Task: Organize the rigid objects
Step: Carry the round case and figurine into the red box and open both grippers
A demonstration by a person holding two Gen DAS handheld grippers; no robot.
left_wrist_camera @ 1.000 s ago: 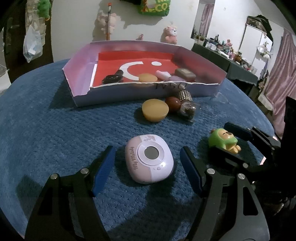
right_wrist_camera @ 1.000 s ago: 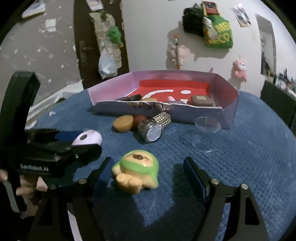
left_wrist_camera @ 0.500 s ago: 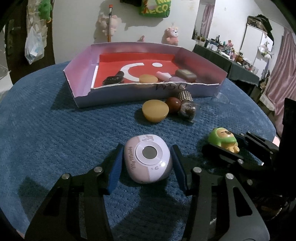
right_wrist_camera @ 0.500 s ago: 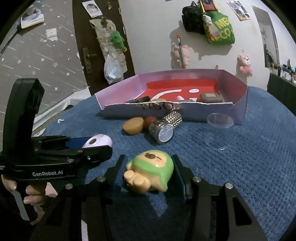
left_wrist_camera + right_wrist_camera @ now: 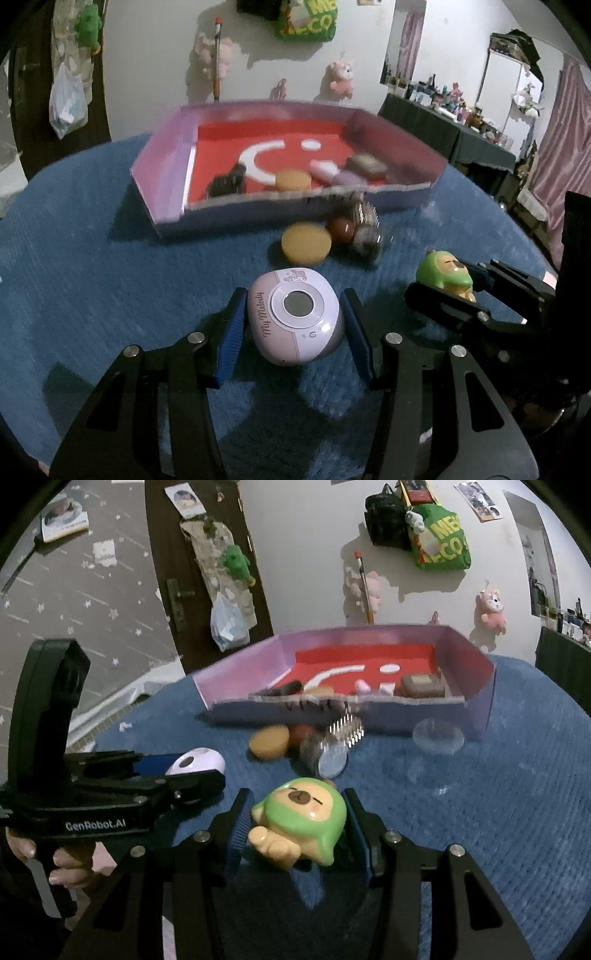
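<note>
- Left gripper [image 5: 293, 325] – jaws closed in within the last second, now clamped on the pink device [image 5: 293, 317]. Blue pads touch both its sides; it sits square between the fingers, round screen facing up, "My Melody" lettering on its left edge.
- The device looks raised slightly off the blue worktop [image 5: 92, 295], though I cannot tell for sure.
- Right gripper [image 5: 297, 823] – also closed in within the last second, now gripping the green-hooded bear figure [image 5: 301, 821]. Pads press both flanks; the bear's face points up and away from the camera, its tan feet toward the camera.
- From the right wrist view, the left gripper is just to the left, pink device [image 5: 197, 762] visible at its tip; a hand [image 5: 62, 856] holds its handle.
- From the left wrist view, the right gripper [image 5: 448, 280] is to the right with the bear [image 5: 445, 273] in it, near but apart from the pink device.
- Ahead of both grippers on the worktop: yellow disc [image 5: 306, 243], brown ball [image 5: 341, 229] and a studded jar [image 5: 364, 230] lying on its side, all clustered and touching, just in front of the box.
- Clear lid [image 5: 437, 734] lies flat beside the box's right front corner.
- Purple box [image 5: 166, 173] with red floor sits beyond; small items are already inside along its front wall. This part is motion-blurred.
</note>
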